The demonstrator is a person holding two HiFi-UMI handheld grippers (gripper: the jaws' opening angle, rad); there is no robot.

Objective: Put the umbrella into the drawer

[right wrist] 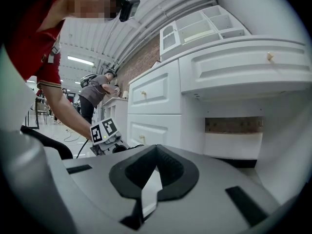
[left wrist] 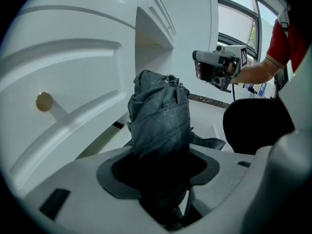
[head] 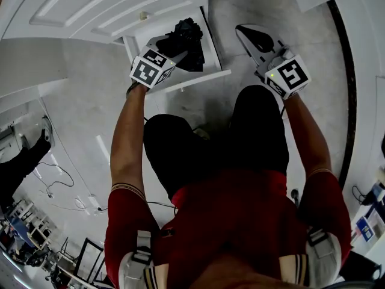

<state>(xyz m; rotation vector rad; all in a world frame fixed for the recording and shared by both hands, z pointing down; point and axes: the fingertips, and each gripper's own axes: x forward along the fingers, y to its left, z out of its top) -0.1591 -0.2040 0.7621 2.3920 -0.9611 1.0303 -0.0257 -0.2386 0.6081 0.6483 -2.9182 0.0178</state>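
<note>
**Item: umbrella** (left wrist: 161, 116), black, folded, compact. It is held in the left hand-held gripper (head: 174, 46), whose jaws stand wide and press on the bundle's lower body. The upper end juts out past them.

**Place:** over the open drawer (head: 201, 79) of the white cabinet (left wrist: 73, 57), low in its front. From the head view it appears to hang just inside the drawer's outline. Whether it touches the drawer floor cannot be told.

**Handling, judged:** light. The outside is soft, creased cloth, probably over a stiff core of shaft and ribs, so it gives a little under the pads but does not flop. The cloth looks slightly slick. Loose folds at the side could catch on the drawer's rim. The best hold is round the middle of the bundle, where the ribs back the cloth – much as it is gripped now.

**Right hand-held gripper** (right wrist: 148, 184)**:** jaws drawn together with only a sliver between them, and nothing held. It is raised beside the drawer, well apart from the umbrella.

**Views compared:**
- The head view alone shows the umbrella against the drawer.
- The left gripper view alone shows the grip, the cloth's creases and a round knob (left wrist: 44, 101) on a cabinet panel.
- The right gripper view alone shows the cabinet's upper drawers, the cavity beneath them and a second person (right wrist: 100, 89) far off.
</note>
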